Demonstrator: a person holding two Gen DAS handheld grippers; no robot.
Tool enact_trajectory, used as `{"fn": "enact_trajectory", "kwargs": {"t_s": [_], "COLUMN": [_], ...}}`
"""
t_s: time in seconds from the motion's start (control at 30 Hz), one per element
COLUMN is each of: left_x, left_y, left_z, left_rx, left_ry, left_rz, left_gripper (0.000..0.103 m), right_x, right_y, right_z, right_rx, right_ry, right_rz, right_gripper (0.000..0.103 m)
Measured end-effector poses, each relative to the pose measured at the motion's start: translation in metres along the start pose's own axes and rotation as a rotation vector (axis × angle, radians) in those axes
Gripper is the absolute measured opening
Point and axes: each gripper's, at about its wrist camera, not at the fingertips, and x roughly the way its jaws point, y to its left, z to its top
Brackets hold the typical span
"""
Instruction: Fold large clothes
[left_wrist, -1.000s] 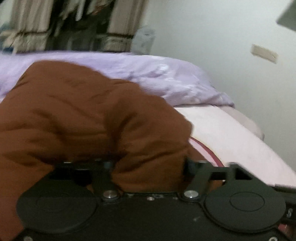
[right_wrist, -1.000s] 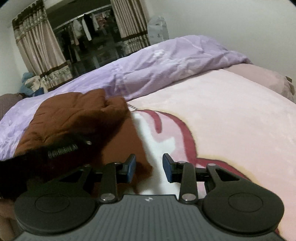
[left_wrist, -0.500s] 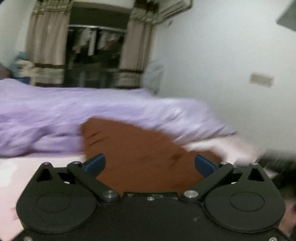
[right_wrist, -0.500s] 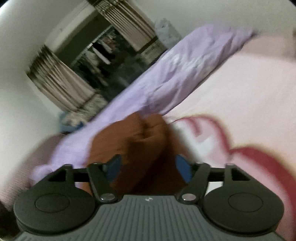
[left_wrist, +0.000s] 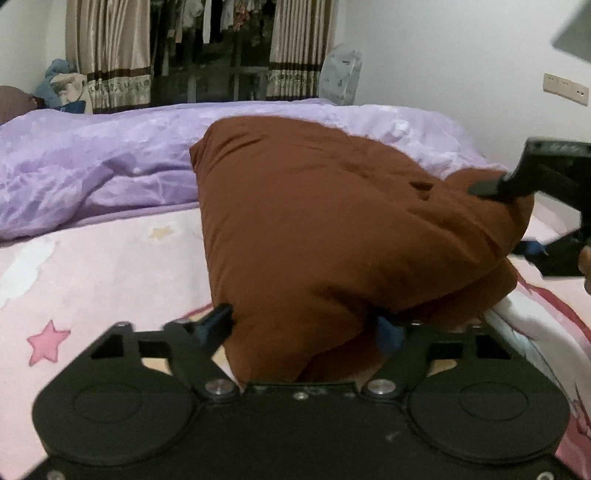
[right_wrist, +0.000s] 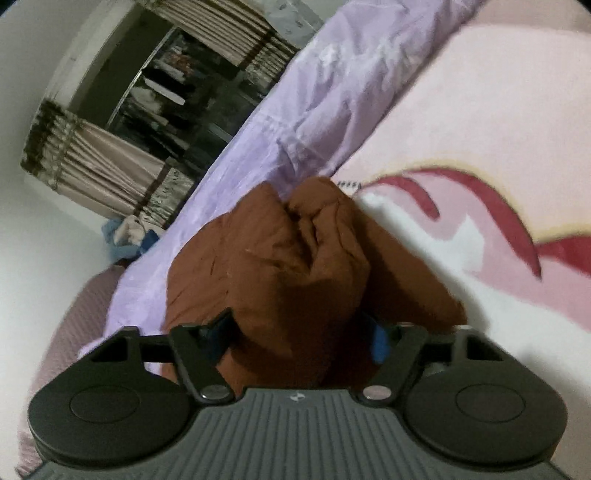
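Bedroom w/ white walls, curtains pulled back from a dark closet full of hanging clothes at the far end. Most of the space is a bed under a pink blanket w/ stars and a red-and-white cartoon print. Along its far side lies a rumpled purple duvet. On the pink blanket, butting up against that duvet, sits the thing being folded: a big puffy brown garment, bunched into a thick mound, prob. a padded jacket, though I can't make out sleeves or collar.

Both tools have a bite of it. The left gripper has just been closing, and its blue pads press into a fat fold at the near edge of the mound, so it's holding fabric at about mid width. The right gripper has just been closing too, and it's clamped on another thick wad on the right-hand end of the mound; from the left camera you can see its black frame reaching in from that side.

My read: this is the grab step of a fold, both corners freshly pinched, nothing lifted or laid over yet. Next move prob. calls for raising both ends together and carrying them across evenly, keeping tension so the bulky padding doesn't slump or slide out, since the grips are on thick rolls, not flat edges.
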Motion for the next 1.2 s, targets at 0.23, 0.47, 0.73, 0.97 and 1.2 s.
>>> {"fn": "enact_trajectory", "kwargs": {"t_s": [0.23,0.47,0.73,0.97,1.2], "left_x": [-0.013,0.029,0.000,-0.056,-0.023], "left_y": [0.005,0.017,0.018,0.033,0.011], "left_z": [0.012,-0.017,-0.012,0.023,0.067], "left_rx": [0.001,-0.072,-0.021,-0.048,-0.219], "left_ry": [-0.023,0.114,0.109,-0.014,-0.045], "left_rz": [-0.052,-0.033,-0.036,-0.045,-0.207], "left_gripper": [0.051,0.053,0.051,0.051,0.051], "right_x": [-0.033,0.010,-0.002,-0.056,-0.055], "right_y": [0.015,-0.072,-0.073,-0.030,0.049], "right_z": [0.017,-0.002,0.006,0.019,0.010], "right_rx": [-0.095,0.057,0.026,-0.165,-0.442], "right_ry": [-0.112,-0.044,-0.017,-0.138,-0.176], "right_rz": [0.080,0.063,0.103,-0.009,-0.014], "right_gripper": [0.025,0.024,0.046,0.070,0.027]}}
